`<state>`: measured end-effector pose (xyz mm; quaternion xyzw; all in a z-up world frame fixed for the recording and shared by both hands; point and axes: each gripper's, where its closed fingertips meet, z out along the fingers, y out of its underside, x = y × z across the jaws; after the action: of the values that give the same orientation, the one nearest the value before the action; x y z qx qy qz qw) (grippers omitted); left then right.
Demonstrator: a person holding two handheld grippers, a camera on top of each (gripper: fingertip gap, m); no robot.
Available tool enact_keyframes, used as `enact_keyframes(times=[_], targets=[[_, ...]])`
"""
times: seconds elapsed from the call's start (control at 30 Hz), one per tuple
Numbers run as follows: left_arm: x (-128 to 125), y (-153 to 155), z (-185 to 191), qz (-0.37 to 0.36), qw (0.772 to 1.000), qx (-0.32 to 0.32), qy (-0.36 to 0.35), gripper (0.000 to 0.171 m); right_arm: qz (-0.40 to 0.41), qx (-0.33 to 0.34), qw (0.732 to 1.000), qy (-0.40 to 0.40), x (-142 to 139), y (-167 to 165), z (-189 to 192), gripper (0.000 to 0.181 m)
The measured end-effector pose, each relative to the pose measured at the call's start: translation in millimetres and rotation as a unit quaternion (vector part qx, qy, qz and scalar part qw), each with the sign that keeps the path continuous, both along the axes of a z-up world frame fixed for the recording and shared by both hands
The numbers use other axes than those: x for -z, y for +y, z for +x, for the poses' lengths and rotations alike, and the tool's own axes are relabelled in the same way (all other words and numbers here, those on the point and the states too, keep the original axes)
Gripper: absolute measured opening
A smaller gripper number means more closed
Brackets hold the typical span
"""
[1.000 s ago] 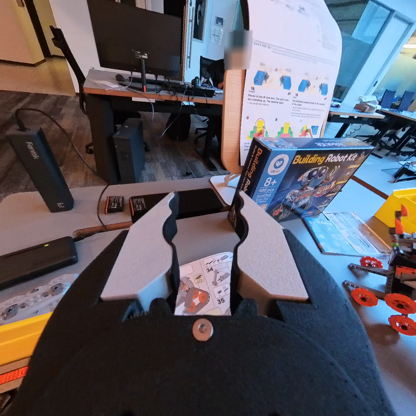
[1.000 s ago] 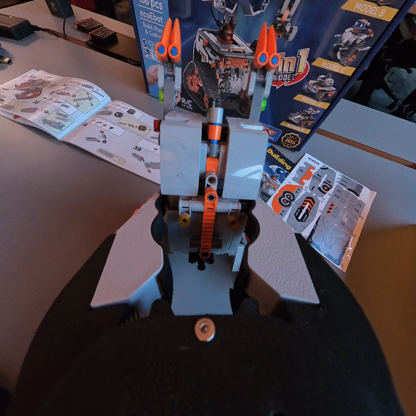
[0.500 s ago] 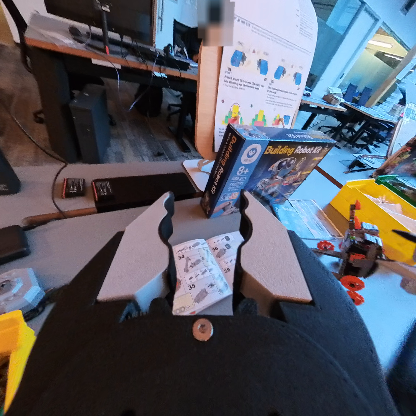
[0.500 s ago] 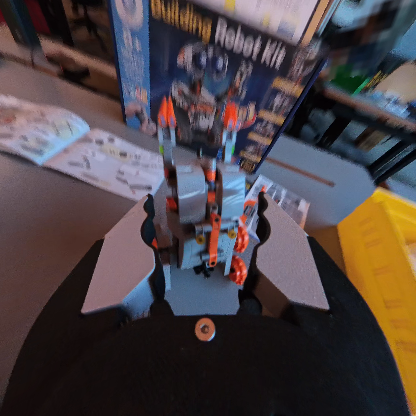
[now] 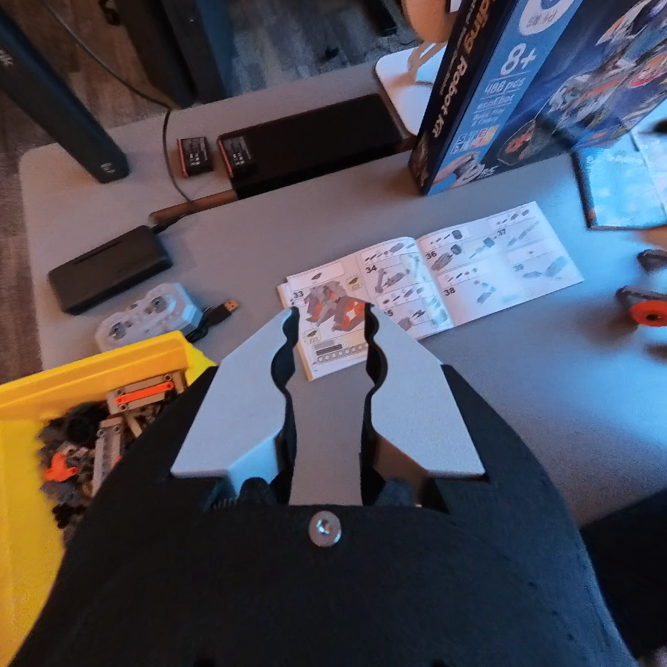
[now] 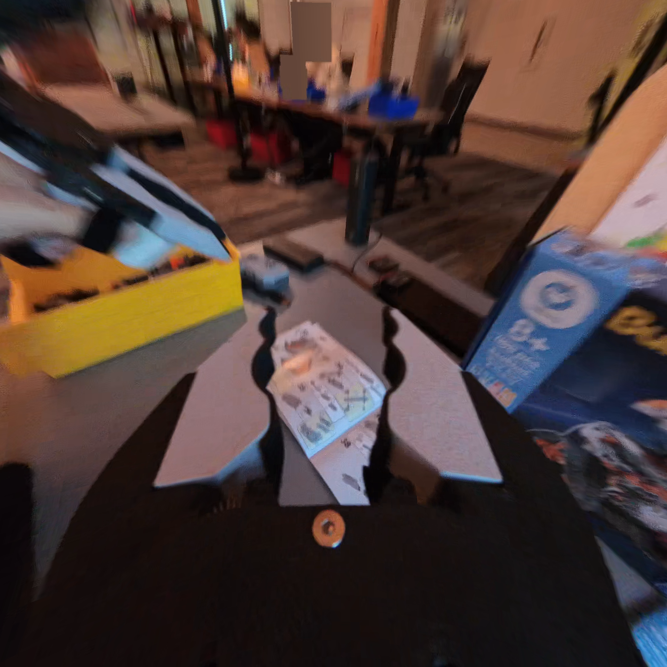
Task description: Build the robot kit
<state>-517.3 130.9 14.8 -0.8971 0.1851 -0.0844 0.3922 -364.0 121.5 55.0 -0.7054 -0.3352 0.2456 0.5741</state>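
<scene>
Both grippers hung over the grey table (image 5: 505,397) with nothing between their fingers. My left gripper (image 5: 330,312) had its two grey fingers spread apart above bare tabletop, its tips over the near corner of an open instruction booklet (image 5: 433,278) that lay flat toward the middle of the table. Just beside that gripper, at the table's left edge, stood a yellow bin (image 5: 90,364) filled with small grey, black and orange building parts. Beyond the bin lay a white controller (image 5: 148,314) with a loose black cable plug (image 5: 222,312) beside it, then a flat black box (image 5: 108,267) with a cord leading toward the far edge. Along the far edge sat a tall dark block (image 5: 57,119), a small black battery pack (image 5: 195,155) and a long black case (image 5: 310,144). A blue kit box (image 5: 505,90) stood upright at the far right, a second printed sheet (image 5: 620,187) lying beside its base. An orange wheel (image 5: 648,317) on a dark piece showed at the right edge, cut off by the frame.

My right gripper (image 6: 328,317) was likewise spread open and empty, held above the same booklet (image 6: 325,382), which showed through the gap between its fingers. That view was heavily blurred. The yellow bin (image 6: 126,317) sat to its left with my other gripper (image 6: 155,213) above it, and the blue kit box (image 6: 541,325) stood close on its right.
</scene>
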Motion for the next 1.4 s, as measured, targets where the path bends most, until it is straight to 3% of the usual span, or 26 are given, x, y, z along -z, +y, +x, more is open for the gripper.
enact_keyframes(times=[0.07, 0.17, 0.3, 0.4, 0.5, 0.53, 0.63, 0.73, 0.97, 1.4], targets=[[-3.7, -3.2, -5.5, 0.002, 1.0, -0.008, -0.006, 0.033, -0.092, -0.021, 0.992, -0.081, 66.6, 24.2, -22.0, 0.006], [-14.6, 0.9, -7.1, 0.023, 0.999, -0.016, -0.041, 0.031, -0.201, -0.018, 0.977, -0.064, 139.6, 42.6, -34.3, 0.0], [-22.2, 10.0, -0.3, 0.043, 0.997, -0.013, -0.067, 0.028, -0.34, -0.015, 0.933, 0.114, 160.3, 52.0, -38.6, 0.0], [-20.8, 9.3, 5.3, 0.039, 0.997, 0.0, -0.064, 0.028, -0.399, -0.025, 0.899, 0.178, 157.3, 64.0, -41.2, 0.0], [-20.9, 5.9, 4.7, 0.037, 0.998, 0.002, -0.06, 0.028, -0.365, -0.043, 0.913, 0.175, 150.9, 64.2, -40.8, 0.001], [-22.4, 5.0, 3.7, 0.039, 0.997, 0.001, -0.062, 0.028, -0.347, -0.068, 0.921, 0.166, 145.9, 57.6, -44.0, 0.01], [-26.8, 3.8, 1.5, 0.047, 0.996, -0.002, -0.072, 0.029, -0.255, -0.101, 0.96, 0.062, 146.9, 36.4, -47.5, 0.061], [-27.8, 2.6, 4.3, 0.047, 0.996, 0.006, -0.078, 0.03, -0.097, -0.086, 0.99, -0.046, 153.8, 17.0, -46.1, 0.083], [-27.2, 1.1, 12.9, 0.041, 0.995, 0.026, -0.086, 0.03, 0.059, -0.028, 0.98, -0.186, 172.0, 11.1, -34.1, 0.081], [-25.7, 0.5, 14.5, 0.034, 0.994, 0.032, -0.095, 0.03, 0.093, -0.037, 0.969, -0.225, 185.9, 12.1, -46.9, 0.067]])
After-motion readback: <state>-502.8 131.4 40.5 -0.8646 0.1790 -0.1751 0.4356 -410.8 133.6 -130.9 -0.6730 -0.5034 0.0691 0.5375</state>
